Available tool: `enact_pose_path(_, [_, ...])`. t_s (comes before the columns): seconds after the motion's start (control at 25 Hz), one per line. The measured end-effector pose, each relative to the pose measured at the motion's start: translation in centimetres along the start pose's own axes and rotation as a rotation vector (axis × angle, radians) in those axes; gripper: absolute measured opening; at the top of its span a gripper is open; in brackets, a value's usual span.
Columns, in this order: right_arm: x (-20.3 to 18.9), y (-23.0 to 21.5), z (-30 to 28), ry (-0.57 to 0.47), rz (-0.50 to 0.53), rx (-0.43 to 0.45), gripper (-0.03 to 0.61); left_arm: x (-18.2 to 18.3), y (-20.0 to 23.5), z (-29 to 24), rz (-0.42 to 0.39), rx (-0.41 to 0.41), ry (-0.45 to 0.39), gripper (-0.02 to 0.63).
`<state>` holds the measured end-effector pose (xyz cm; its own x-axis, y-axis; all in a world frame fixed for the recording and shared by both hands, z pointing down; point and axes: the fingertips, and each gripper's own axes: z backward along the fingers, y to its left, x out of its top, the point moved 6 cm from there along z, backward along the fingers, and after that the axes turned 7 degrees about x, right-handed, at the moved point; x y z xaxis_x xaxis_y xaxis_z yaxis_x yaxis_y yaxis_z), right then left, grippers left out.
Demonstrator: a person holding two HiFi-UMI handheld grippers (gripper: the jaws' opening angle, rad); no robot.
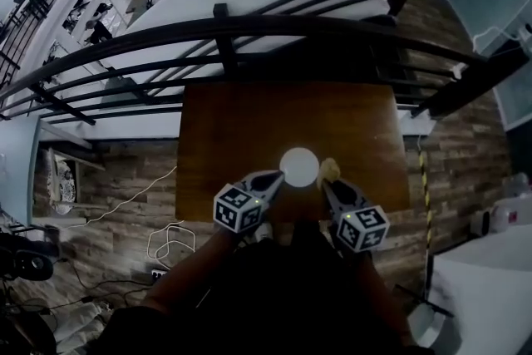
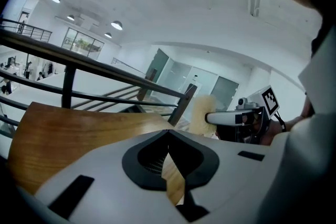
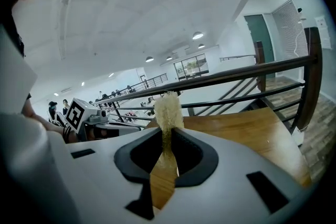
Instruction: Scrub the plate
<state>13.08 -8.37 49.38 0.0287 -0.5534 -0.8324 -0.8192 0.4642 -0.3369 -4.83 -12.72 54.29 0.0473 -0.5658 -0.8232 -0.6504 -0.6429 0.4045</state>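
Wooden table (image 1: 224, 120) with white plate (image 1: 299, 167), left gripper (image 1: 277, 176) closed empty at its edge, right gripper (image 1: 327, 184) clamping yellow sponge (image 1: 330, 169)

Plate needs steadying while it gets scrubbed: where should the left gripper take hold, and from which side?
I'd pinch the rim at the plate's left edge, coming low from the left, where the left gripper is. It lies flat on the table, so only the rim offers a hold, and the right gripper's sponge takes the right side. Open the shut fingers first.
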Motion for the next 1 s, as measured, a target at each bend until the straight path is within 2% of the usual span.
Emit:
enact_pose_path(0.36, [0.5,-8.1,-4.8,0.147,-0.01,0.092,0.055,0.9,2.3,-6.3,0.079,0.077,0.044,0.011])
enact_pose_path(0.52, [-1.1,-11.1,-7.6,0.241,-0.026,0.154,0.055,0.5,3.2,-8.7,0.125,0.068,0.051,0.014])
enact_pose_path(0.64, [-2.4,-13.7,-9.4,0.295,-0.068,0.178,0.055,-0.5,4.7,-10.7,0.177,0.097,0.061,0.016])
enact_pose_path(0.8, [-4.4,-16.5,-11.7,0.363,-0.114,0.182,0.055,-2.6,7.3,-12.6,0.247,0.139,0.132,0.025])
enact_pose_path(1.0, [-8.9,-17.8,-14.3,0.498,-0.084,0.196,0.055,-5.9,8.8,-14.1,0.27,0.147,0.242,0.033])
